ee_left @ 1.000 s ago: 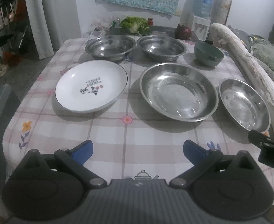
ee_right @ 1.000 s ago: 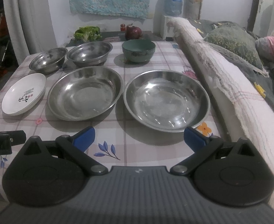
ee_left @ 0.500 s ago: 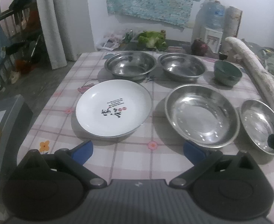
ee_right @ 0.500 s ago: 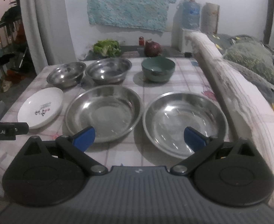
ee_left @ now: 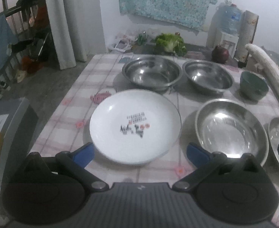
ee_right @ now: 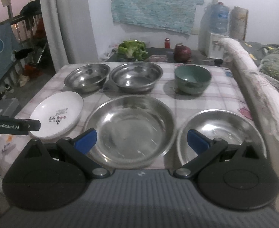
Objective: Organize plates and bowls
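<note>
We hold left gripper [ee_left: 140, 153] spread wide, nothing between fingers, hovering at near rim of white plate [ee_left: 135, 127] on desk [ee_left: 82, 95]. Right gripper [ee_right: 141, 139] likewise spread and unladen, over near edge of large steel plate [ee_right: 129, 131]. Small steel plate [ee_right: 220, 133] just right of it. Far row, left to right: steel bowl [ee_right: 87, 77], second steel bowl [ee_right: 135, 78], green bowl [ee_right: 192, 78]. All dishes lie separate, none stacked. Lettuce [ee_right: 132, 49] and red onion [ee_right: 182, 53] beyond desk.
</note>
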`<state>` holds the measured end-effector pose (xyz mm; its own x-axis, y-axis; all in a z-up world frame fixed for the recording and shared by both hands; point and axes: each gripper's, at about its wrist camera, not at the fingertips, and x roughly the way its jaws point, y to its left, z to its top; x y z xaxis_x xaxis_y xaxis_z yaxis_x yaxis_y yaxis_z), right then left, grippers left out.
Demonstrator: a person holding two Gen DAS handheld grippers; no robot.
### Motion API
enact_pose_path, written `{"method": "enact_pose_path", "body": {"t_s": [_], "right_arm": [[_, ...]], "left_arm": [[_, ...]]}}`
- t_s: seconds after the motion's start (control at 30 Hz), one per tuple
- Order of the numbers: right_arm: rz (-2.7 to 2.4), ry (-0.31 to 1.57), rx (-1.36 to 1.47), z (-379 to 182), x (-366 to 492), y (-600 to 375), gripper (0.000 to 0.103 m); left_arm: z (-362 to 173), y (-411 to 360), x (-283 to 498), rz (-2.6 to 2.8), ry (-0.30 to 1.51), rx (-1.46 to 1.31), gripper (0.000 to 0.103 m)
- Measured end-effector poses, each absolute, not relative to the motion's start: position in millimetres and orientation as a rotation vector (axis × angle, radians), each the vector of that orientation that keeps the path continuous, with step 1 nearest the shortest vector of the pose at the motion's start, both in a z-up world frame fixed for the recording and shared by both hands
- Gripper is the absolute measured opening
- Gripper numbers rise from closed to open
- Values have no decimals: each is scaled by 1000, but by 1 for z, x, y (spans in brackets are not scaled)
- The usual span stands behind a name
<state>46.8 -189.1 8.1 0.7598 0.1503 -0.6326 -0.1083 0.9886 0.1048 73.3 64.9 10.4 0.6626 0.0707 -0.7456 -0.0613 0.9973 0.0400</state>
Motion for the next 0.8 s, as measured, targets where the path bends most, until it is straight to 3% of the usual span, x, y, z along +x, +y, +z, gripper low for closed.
{"method": "enact_pose_path", "body": {"t_s": [0.8], "right_arm": [[307, 621, -22, 40, 276, -165, 101]], "left_arm": [[31, 93, 231, 77, 764, 36, 101]]}}
